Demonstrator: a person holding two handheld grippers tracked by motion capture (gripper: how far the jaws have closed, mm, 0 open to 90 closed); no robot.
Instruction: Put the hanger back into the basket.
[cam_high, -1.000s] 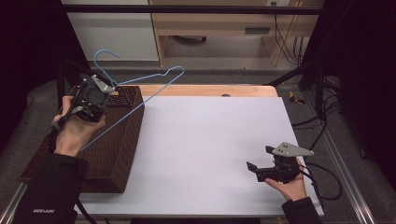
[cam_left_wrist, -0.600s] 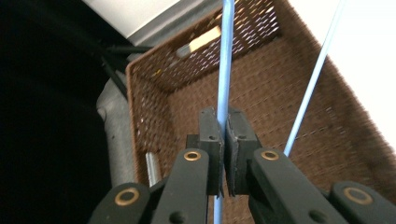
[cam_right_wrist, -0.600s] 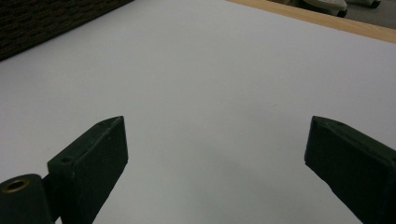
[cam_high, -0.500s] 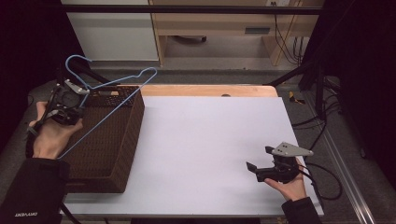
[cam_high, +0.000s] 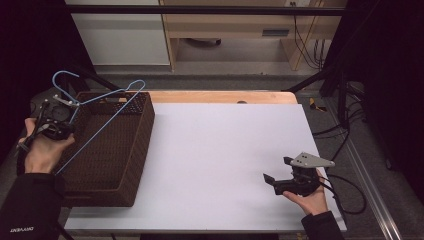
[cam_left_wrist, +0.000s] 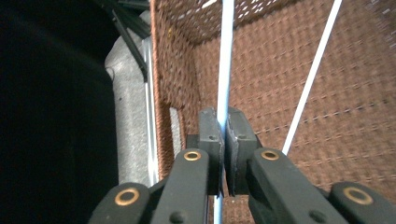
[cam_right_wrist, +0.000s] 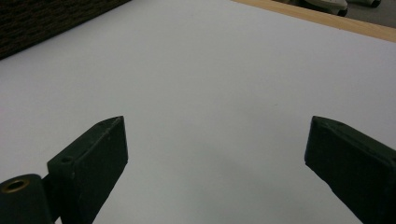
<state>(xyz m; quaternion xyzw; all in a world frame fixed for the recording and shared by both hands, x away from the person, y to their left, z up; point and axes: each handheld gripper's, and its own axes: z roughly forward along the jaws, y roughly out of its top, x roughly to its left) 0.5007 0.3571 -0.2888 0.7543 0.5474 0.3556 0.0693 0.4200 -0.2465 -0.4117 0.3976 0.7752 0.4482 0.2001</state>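
Observation:
A light blue wire hanger (cam_high: 102, 107) hangs over the brown woven basket (cam_high: 132, 150) at the table's left side. My left gripper (cam_high: 67, 112) is shut on the hanger's wire near its hook, above the basket's left rim. In the left gripper view the blue wire (cam_left_wrist: 225, 70) runs up between the closed pads (cam_left_wrist: 210, 135), with the basket's inside (cam_left_wrist: 280, 84) beyond. My right gripper (cam_high: 272, 179) rests near the table's front right, open, with nothing between its fingers (cam_right_wrist: 100, 149).
A white sheet (cam_high: 225, 155) covers the table, with a wooden edge (cam_high: 220, 96) at the back. Cables (cam_high: 345, 185) trail off the right side. A dark frame bar (cam_high: 310, 82) slants at the back right. The floor lies left of the basket (cam_left_wrist: 130, 116).
My left gripper has carried the hanger leftward and lower, so it now spans the basket's left half. The right gripper has stayed still.

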